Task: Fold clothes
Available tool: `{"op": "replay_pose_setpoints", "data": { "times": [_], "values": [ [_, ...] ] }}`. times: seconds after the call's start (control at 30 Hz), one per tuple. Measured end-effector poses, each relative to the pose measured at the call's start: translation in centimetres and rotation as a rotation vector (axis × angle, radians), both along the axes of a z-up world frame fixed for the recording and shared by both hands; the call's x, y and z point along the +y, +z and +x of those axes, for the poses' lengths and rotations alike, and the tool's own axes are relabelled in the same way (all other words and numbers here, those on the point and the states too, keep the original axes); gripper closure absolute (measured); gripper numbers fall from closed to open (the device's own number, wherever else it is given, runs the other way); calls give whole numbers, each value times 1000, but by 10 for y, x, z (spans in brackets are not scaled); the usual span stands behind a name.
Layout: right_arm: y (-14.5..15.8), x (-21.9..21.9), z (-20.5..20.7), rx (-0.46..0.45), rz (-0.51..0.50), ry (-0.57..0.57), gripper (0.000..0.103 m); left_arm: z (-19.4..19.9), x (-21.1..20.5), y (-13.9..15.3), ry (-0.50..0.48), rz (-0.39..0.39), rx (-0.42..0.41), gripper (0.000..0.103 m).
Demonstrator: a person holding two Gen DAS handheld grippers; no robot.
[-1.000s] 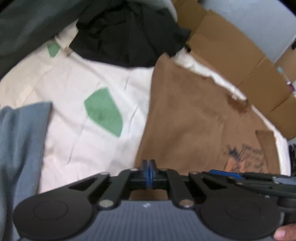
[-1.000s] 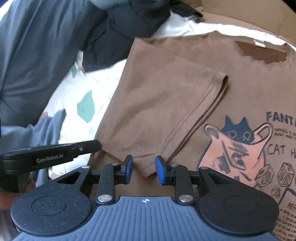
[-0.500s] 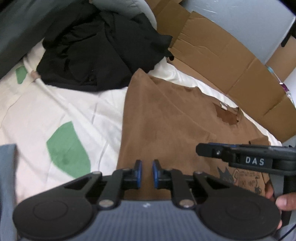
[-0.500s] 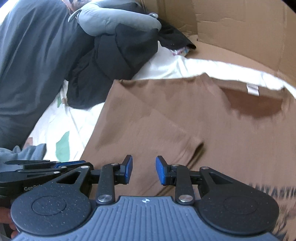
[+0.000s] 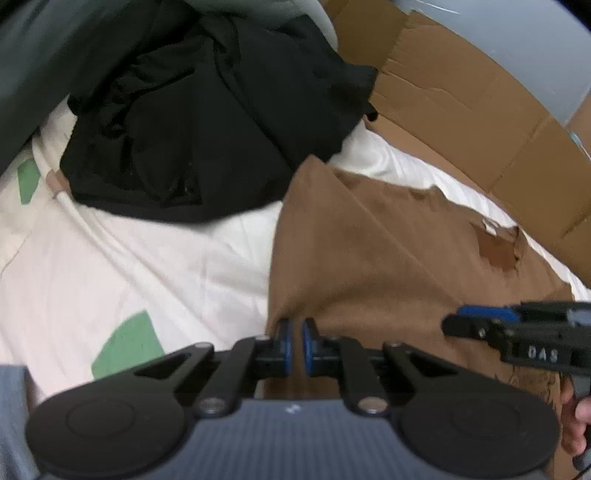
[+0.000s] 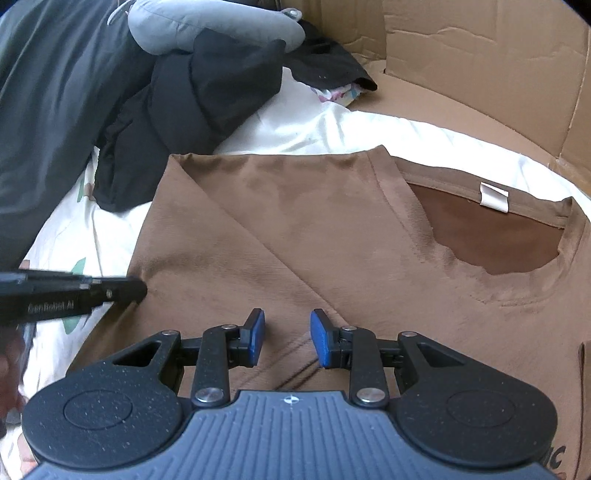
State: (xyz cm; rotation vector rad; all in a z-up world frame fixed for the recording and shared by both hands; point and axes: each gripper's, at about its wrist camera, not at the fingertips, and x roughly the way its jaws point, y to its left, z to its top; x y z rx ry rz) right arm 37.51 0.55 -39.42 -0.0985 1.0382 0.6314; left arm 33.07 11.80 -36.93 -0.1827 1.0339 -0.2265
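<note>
A brown T-shirt (image 6: pixel 295 221) lies flat on the bed, collar and white label at the right, with its left sleeve folded in over the chest. My left gripper (image 5: pixel 296 347) sits at the shirt's left edge (image 5: pixel 275 295). Its blue pads are closed to a thin slit on the fabric. In the right wrist view its tip (image 6: pixel 136 290) presses into that edge and small creases spread from it. My right gripper (image 6: pixel 288 338) hovers open over the folded sleeve's hem with nothing between its pads. It also shows at the right of the left wrist view (image 5: pixel 480 319).
A heap of black clothes (image 5: pixel 203 110) lies just beyond the shirt's far left corner, with a grey cushion (image 6: pixel 214 22) on top. Cardboard walls (image 6: pixel 480 55) border the far side. A dark blanket (image 6: pixel 48 129) covers the left. White sheet with green patches (image 5: pixel 147 266) lies beside the shirt.
Both grippers moved up the shirt toward its collar end. The left gripper went from shut to open, then closed on the shirt's left edge. The right one stayed open.
</note>
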Motion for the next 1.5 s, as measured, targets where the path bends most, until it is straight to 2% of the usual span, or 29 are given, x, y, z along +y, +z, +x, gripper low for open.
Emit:
{"op": "replay_pose_setpoints", "data": {
  "times": [0.13, 0.27, 0.4, 0.6, 0.7, 0.73, 0.8, 0.87, 0.9, 0.97, 1.03, 1.1, 1.3, 1.5],
  "values": [
    [3, -6, 5, 0, -33, 8, 69, 9, -1, 15, 15, -3, -43, 94],
    [8, -11, 6, -17, -60, -1, 69, 23, -7, 24, -15, -19, -69, 92],
    [16, -11, 4, -42, -36, 7, 69, 43, -17, 18, -84, 3, -27, 92],
    [14, -6, -3, -7, -28, 21, 69, 61, -19, 16, -131, 53, 8, 93],
    [13, -10, -6, 8, -32, 7, 68, 59, -20, 25, -139, 74, 5, 93],
    [13, -13, -7, 12, -35, -2, 69, 58, -20, 28, -141, 82, 3, 89],
    [17, -19, -6, 19, -34, -19, 69, 55, -20, 37, -146, 91, -3, 59],
    [24, -25, -6, 21, -35, -36, 68, 50, -19, 47, -158, 92, -5, 52],
    [29, -30, -5, 24, -31, -44, 66, 48, -18, 51, -165, 93, -5, 52],
    [42, -37, -3, 20, -25, -54, 57, 44, -16, 61, -167, 107, 5, 52],
    [57, -45, -2, 12, -22, -65, 56, 41, -13, 72, -161, 103, 21, 50],
    [75, -56, -1, 8, -15, -86, 55, 36, -10, 87, -153, 105, 33, 43],
    [143, -96, 4, -34, 7, -170, 52, 19, -1, 140, -125, 114, 21, 31],
    [217, -145, -1, -65, 35, -221, 46, -5, 11, 190, -101, 118, 20, 28]
  ]
}}
